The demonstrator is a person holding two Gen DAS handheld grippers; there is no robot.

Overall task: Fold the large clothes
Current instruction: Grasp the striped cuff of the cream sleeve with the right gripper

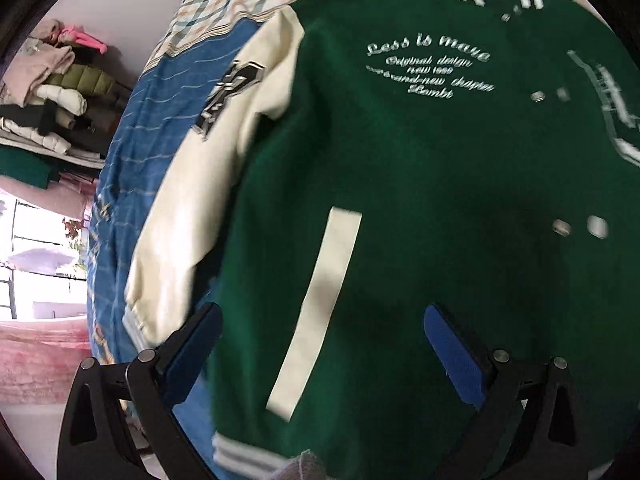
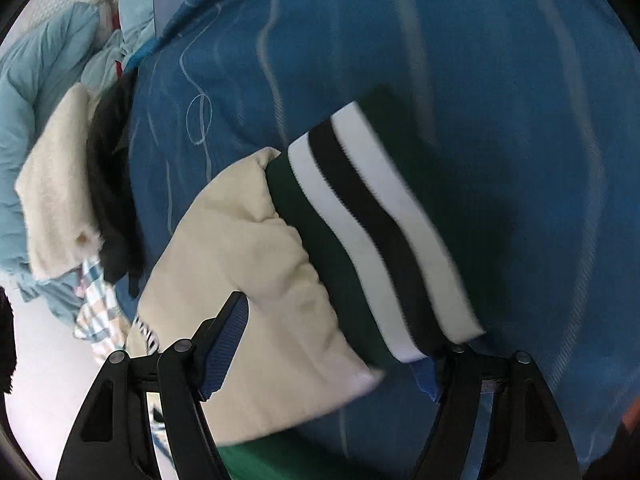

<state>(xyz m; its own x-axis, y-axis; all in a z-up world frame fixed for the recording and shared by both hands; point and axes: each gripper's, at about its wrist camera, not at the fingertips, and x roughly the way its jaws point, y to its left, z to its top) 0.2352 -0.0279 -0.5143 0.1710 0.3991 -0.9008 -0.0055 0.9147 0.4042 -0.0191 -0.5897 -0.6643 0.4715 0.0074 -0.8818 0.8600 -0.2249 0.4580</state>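
The green varsity jacket [image 1: 400,200] lies front-up on the blue bedspread [image 1: 132,184], cream sleeve [image 1: 208,184] alongside. In the left wrist view, the left tongs [image 1: 324,344] tilt steeply down over the hem, spread wide, gripping nothing. In the right wrist view, the right tongs [image 2: 336,344] angle steeply down, jaws parted around the striped cuff [image 2: 376,232]; contact cannot be told.
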